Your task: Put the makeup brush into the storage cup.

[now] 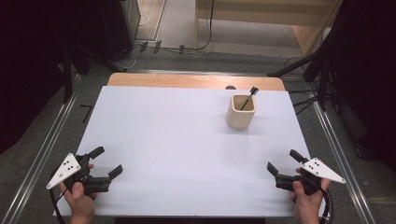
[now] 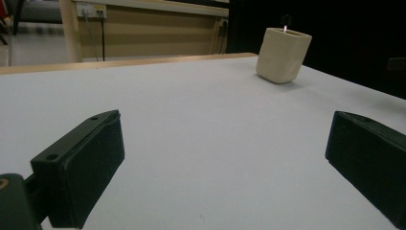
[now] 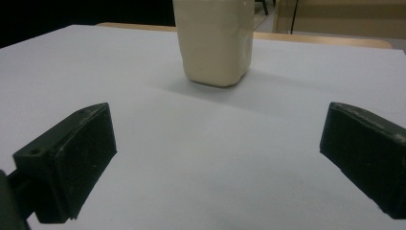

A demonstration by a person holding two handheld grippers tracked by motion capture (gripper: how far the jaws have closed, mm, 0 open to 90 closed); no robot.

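A cream square cup (image 1: 241, 111) stands upright on the white table top (image 1: 177, 140), toward the far right. A thin black stick with a dark tip (image 1: 249, 96) leans inside it and pokes out over the rim. My left gripper (image 1: 107, 161) rests at the near left corner, open and holding nothing. My right gripper (image 1: 283, 161) rests at the near right, also open and holding nothing. In the left gripper view the cup (image 2: 283, 54) sits far off to the upper right. In the right gripper view the cup (image 3: 214, 40) stands straight ahead, well beyond the jaws.
The table's wooden far edge (image 1: 196, 80) shows past the white sheet. Metal rails (image 1: 44, 149) run along both sides of the table. Black stands and cables (image 1: 322, 79) sit on the floor at the back right, with a pale wooden cabinet (image 1: 261, 18) behind.
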